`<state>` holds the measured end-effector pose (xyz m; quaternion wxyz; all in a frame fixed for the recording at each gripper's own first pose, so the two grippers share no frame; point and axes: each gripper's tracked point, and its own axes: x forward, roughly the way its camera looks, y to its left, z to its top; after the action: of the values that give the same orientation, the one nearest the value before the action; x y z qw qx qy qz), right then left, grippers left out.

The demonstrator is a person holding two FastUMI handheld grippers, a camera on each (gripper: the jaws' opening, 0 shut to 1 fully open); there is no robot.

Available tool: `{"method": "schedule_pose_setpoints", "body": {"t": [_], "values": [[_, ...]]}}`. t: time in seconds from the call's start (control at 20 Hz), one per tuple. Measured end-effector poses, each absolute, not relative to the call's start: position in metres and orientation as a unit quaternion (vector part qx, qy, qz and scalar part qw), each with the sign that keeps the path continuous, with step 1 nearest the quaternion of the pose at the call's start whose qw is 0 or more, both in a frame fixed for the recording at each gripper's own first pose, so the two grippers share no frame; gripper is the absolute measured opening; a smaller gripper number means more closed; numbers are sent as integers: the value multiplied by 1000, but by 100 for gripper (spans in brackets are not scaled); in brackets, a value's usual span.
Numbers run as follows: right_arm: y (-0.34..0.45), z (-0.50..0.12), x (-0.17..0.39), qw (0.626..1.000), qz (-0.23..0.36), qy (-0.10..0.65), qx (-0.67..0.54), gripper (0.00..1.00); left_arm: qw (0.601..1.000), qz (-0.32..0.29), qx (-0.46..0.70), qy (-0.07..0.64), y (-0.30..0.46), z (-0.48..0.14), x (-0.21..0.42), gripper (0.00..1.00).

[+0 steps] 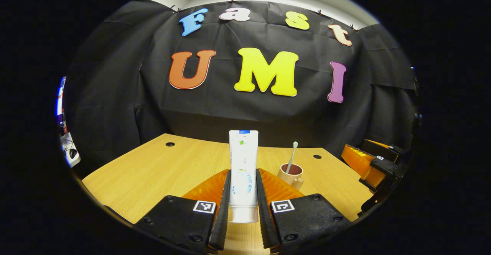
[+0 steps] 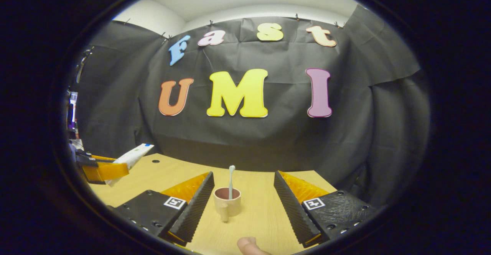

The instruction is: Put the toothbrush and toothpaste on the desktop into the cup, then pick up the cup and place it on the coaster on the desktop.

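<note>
White toothpaste (image 1: 243, 174) stands clamped upright in our left gripper (image 1: 243, 197). Our right gripper (image 2: 243, 197) gapes wide, holding nothing, apparently behind the cup (image 2: 228, 204) with the toothbrush (image 2: 231, 181).

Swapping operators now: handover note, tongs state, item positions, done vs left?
Left tongs: shut on the toothpaste, held upright above the desk.
Right tongs: open, empty, facing the cup.
Toothbrush: already standing in the cup.
Left to do: drop the toothpaste into the cup, then carry the cup to the coaster; locate the coaster first.
</note>
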<state>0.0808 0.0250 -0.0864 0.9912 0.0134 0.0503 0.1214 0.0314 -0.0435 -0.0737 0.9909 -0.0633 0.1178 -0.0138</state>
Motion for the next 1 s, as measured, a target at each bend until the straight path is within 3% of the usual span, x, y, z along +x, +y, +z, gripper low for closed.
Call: {"method": "schedule_pose_setpoints", "body": {"t": [0.7,0.85,1.0], "values": [[-26,-112,66,991,109,70,44,95,996,-66,-37,48,-138,-30,136,38],[-35,-113,68,991,107,71,50,95,993,-85,-49,57,-162,-38,154,34],[-42,-118,72,989,105,81,62,95,990,-94,-85,69,-182,-55,182,38]]}}
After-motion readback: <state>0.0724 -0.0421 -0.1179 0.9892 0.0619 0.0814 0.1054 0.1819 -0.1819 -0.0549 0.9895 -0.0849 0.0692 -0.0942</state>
